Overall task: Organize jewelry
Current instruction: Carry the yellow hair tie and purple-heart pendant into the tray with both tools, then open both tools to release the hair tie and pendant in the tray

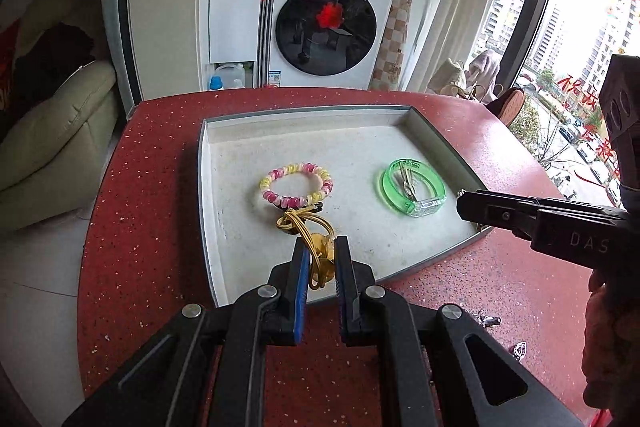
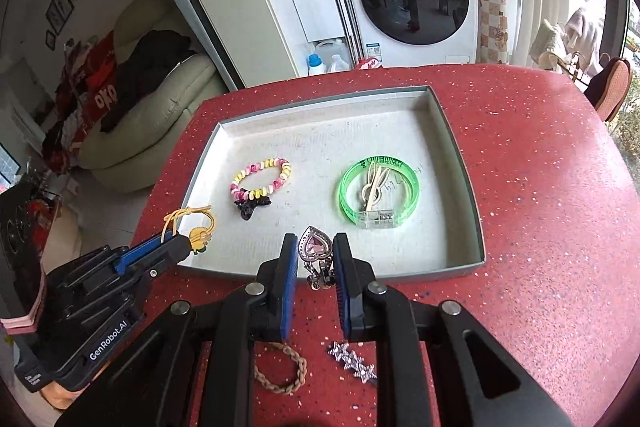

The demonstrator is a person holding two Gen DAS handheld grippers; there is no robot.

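My left gripper (image 1: 322, 259) is clamped on the yellow hair tie (image 1: 310, 231), its cord and round charm pinched between the blue pads, just over the tray's (image 2: 460, 131) near left edge. To do this well, I think I should carry it further in before easing the grip, so it lands on bare felt clear of the pink-and-yellow bead bracelet (image 2: 261, 179) and the black clip (image 2: 250, 206) lying against it. Left of centre is already crowded, so the nearer floor looks the safer spot.

My right gripper (image 2: 316, 255) is closed on the heart pendant (image 2: 316, 247), held at the tray's near wall. It should clear that lip, then go down in the gap near the middle, not against the green bangle (image 2: 378, 191) at the right, which has a pale hairpin (image 2: 372, 187) inside it.

On the red table (image 2: 540, 227), nearer me, the braided band (image 2: 282, 371) and rhinestone clip (image 2: 352, 363) still wait.
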